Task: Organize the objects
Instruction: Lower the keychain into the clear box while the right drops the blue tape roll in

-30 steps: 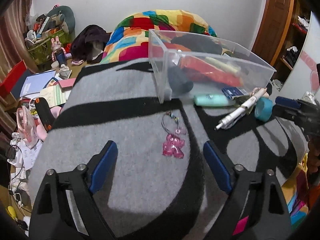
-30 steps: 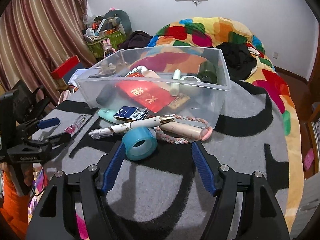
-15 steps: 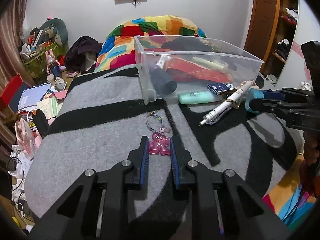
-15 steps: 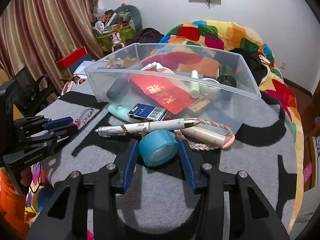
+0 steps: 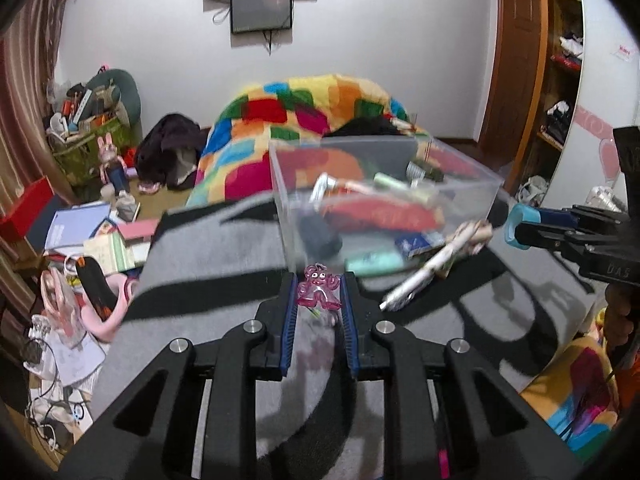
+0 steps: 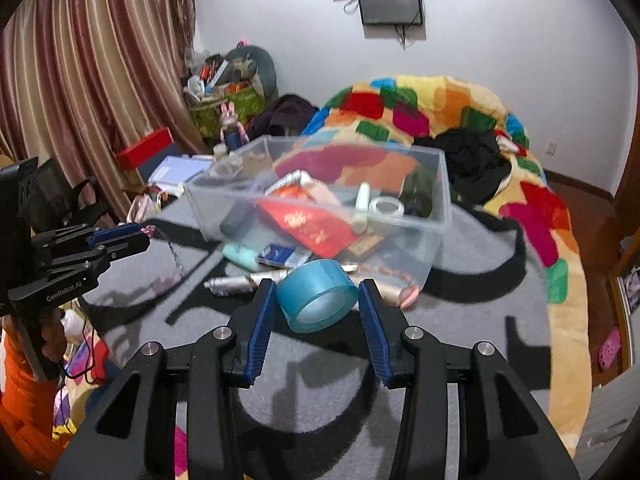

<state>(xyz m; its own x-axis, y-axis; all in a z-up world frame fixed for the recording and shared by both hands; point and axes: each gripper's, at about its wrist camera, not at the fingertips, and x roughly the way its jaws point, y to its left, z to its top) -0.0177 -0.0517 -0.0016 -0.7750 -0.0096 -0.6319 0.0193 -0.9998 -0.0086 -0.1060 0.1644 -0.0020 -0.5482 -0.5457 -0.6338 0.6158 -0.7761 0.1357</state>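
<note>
Now the left gripper (image 5: 318, 294) clamps the pink charm (image 5: 318, 291), seemingly lifted, near the clear bin (image 5: 384, 200) corner; the right gripper (image 6: 318, 300) clamps the blue tape roll (image 6: 317, 296).

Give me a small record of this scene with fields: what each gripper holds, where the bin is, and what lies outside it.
left gripper: shut on pink charm, lifted off the blanket
right gripper: shut on tape roll
bin: clear, on grey blanket, already holds several items
outside bin: pen, green tube, blue card
</note>
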